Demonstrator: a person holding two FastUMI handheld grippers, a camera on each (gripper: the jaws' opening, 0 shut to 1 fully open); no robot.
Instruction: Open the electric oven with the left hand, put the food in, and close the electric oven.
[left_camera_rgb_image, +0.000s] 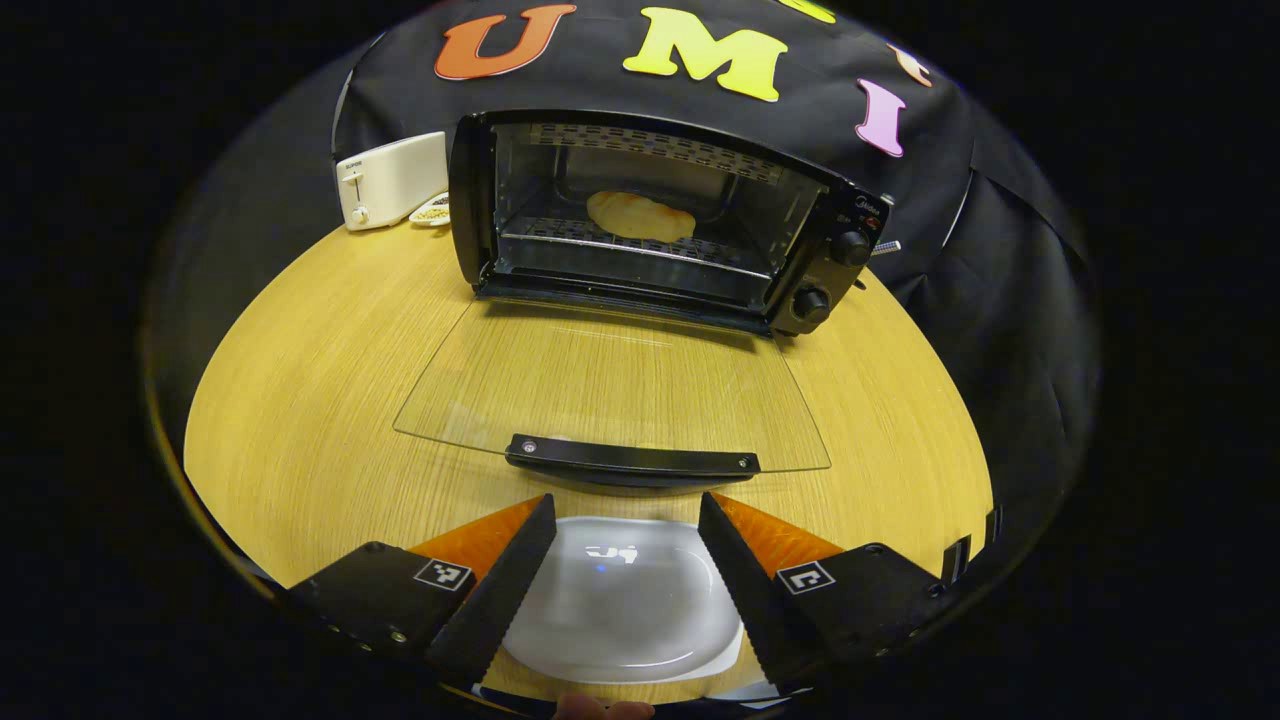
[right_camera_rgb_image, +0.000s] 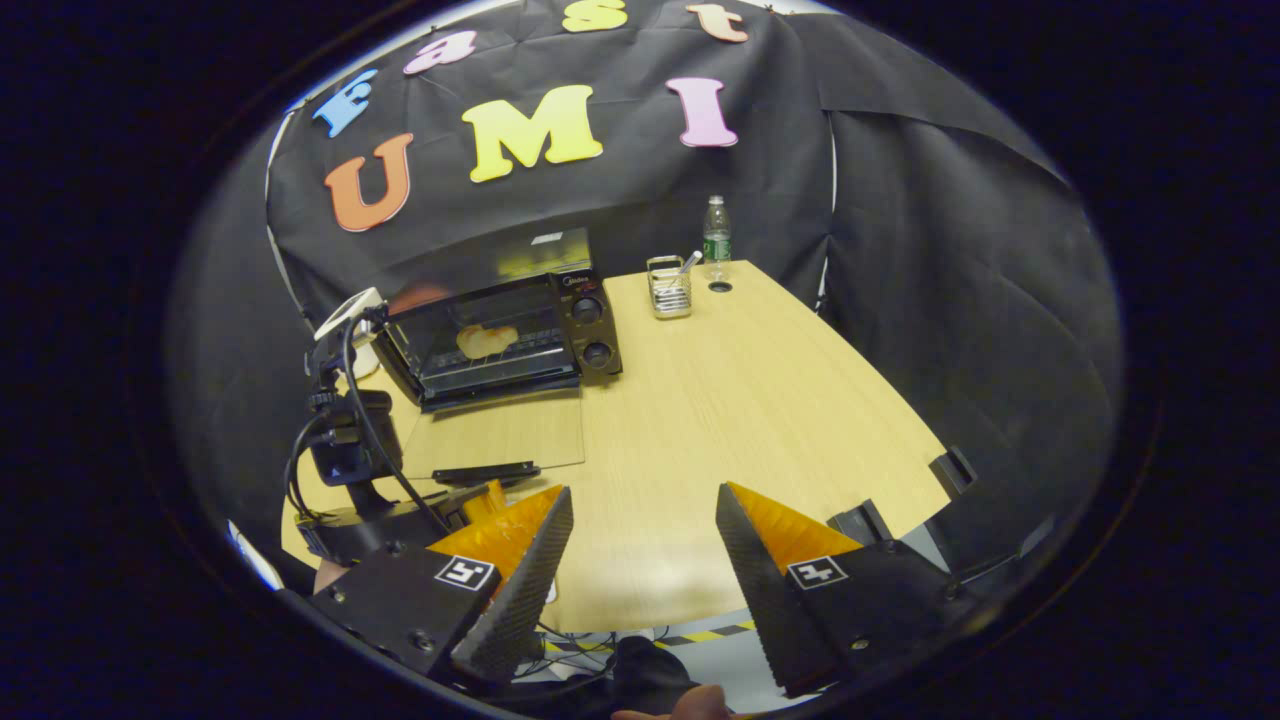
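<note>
The wooden worktop (left_camera_rgb_image: 300, 400) carries everything. The electric oven (left_camera_rgb_image: 660, 220) stands toward its far edge, close to the booth wall, with its glass door (left_camera_rgb_image: 610, 390) folded down flat over the wood and the dark door handle (left_camera_rgb_image: 632, 460) at the door's near edge. Inside, the food (left_camera_rgb_image: 640, 215), a pale bread-like piece, lies on the wire rack (left_camera_rgb_image: 620, 240) in the middle of the cavity. Two knobs (left_camera_rgb_image: 830, 275) sit on the oven's control panel.

A white toaster (left_camera_rgb_image: 390, 180) stands beside the oven at the far edge, with a small dish (left_camera_rgb_image: 432, 210) just next to it. A white plate (left_camera_rgb_image: 625, 600) lies at the near edge, below the door handle.

In the right gripper view, a wire holder (right_camera_rgb_image: 670, 287) and a bottle (right_camera_rgb_image: 716, 232) stand near the far corner, apart from the oven.

The left claw (left_camera_rgb_image: 625, 570) is spread wide over the plate, gripping nothing. The right claw (right_camera_rgb_image: 640, 560) is likewise apart and empty, over the near edge.
</note>
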